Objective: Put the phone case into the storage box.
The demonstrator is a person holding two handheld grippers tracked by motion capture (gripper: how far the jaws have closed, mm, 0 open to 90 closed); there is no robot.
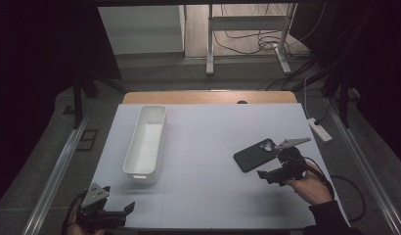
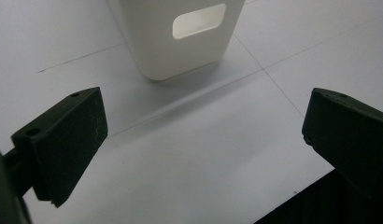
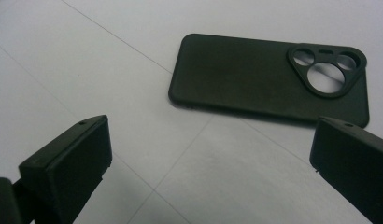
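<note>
The phone case (image 1: 256,154) lies flat on the table (image 1: 208,196), close to the right edge and about halfway between the near and far edges. It is black, with its back up, and the camera holes sit at the far right end.

The right gripper (image 1: 271,175) is just beside the case, on the near side of it, and is not touching it. Its jaws are wide apart with nothing between them. In the right gripper view the case (image 3: 255,79) lies just ahead of the jaws and a bit to the right. Its long side runs across, from one jaw toward the other (so the jaws would meet the short ends, not the thin long sides). I think the hand will need to turn, or come down over the near long edge, to get a good hold.

The left gripper (image 1: 115,211) is at the near left corner, well apart from the case. Its jaws are wide apart too, and it points at the near end of the white bin (image 1: 145,144). The bin (image 2: 180,37) stands on the left half of the table, with its long side running from near to far. The right gripper is much nearer the case, so this looks like its job.
</note>
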